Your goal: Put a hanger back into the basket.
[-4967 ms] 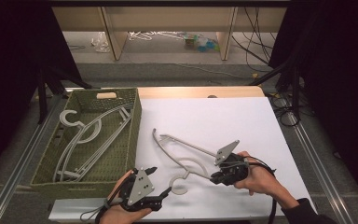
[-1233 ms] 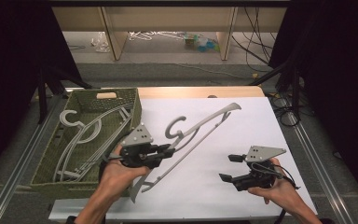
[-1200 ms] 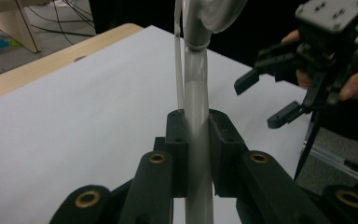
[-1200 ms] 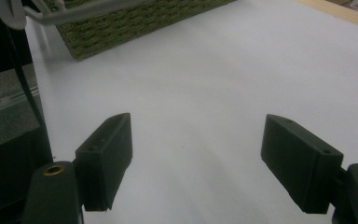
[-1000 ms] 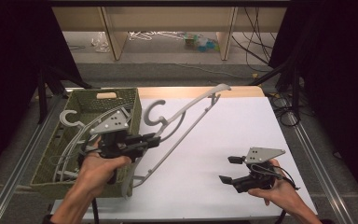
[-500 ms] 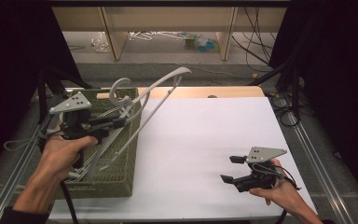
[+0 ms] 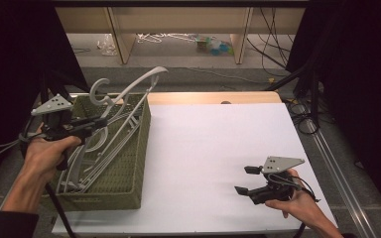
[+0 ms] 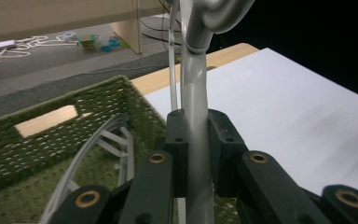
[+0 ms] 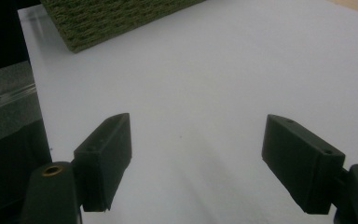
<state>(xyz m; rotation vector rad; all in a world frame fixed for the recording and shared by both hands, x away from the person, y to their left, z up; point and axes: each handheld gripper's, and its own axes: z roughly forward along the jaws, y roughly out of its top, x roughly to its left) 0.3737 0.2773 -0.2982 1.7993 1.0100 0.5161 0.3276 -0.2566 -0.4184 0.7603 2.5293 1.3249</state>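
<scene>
Your left gripper [image 7: 96, 121] is clamped on the neck of a grey plastic hanger [image 7: 129, 91], holding it tilted above the green woven basket [image 7: 129, 163] at the left edge of the white surface [image 7: 218, 148], its hook up. More hangers [image 7: 87, 163] lie inside the basket. Your right gripper [image 7: 245, 179] rests low over the surface's near right part, jaws wide apart and empty.

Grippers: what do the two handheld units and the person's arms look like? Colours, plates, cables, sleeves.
Both are black two-jaw units. The left gripper and right gripper each carry a grey three-cornered plate with small holes on top. The gripper views show rectangular black pads and brass-coloured pivot bushings. Dark cables trail from each. A dark sleeve shows on the left arm.
</scene>
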